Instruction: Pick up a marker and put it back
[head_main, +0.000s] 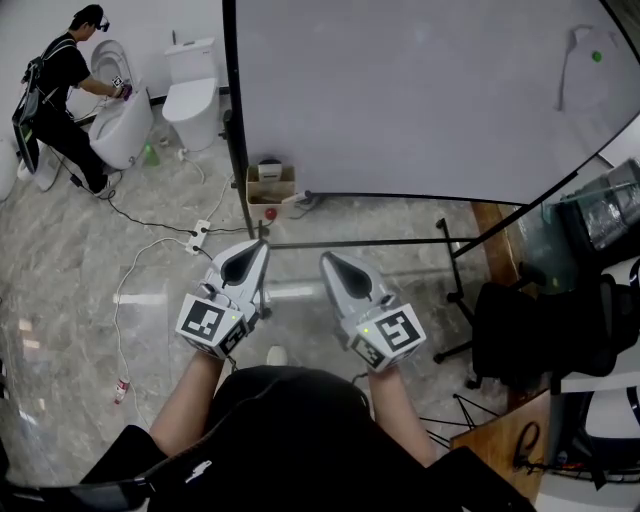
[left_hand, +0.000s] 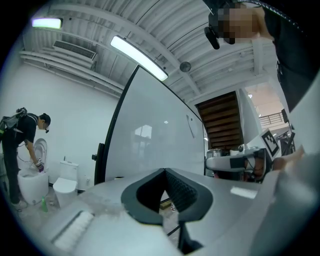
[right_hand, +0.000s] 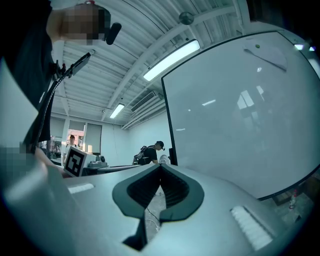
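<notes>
I see no marker in any view. A large whiteboard (head_main: 420, 100) on a black frame stands ahead, also filling the left gripper view (left_hand: 150, 135) and the right gripper view (right_hand: 240, 115). A small green dot (head_main: 596, 57) and a faint outline sit at its upper right. My left gripper (head_main: 262, 243) (left_hand: 165, 170) and right gripper (head_main: 326, 258) (right_hand: 160, 165) are held side by side, level, pointing at the board and short of it. Both are shut with nothing between the pads. The right gripper (left_hand: 235, 162) shows sideways in the left gripper view.
A cardboard box (head_main: 270, 185) sits at the board's foot, with a power strip and cables (head_main: 200, 235) on the marble floor. Toilets (head_main: 190, 95) and a crouching person (head_main: 60, 90) are far left. Black equipment (head_main: 540, 330) and a wooden table (head_main: 500, 440) crowd the right.
</notes>
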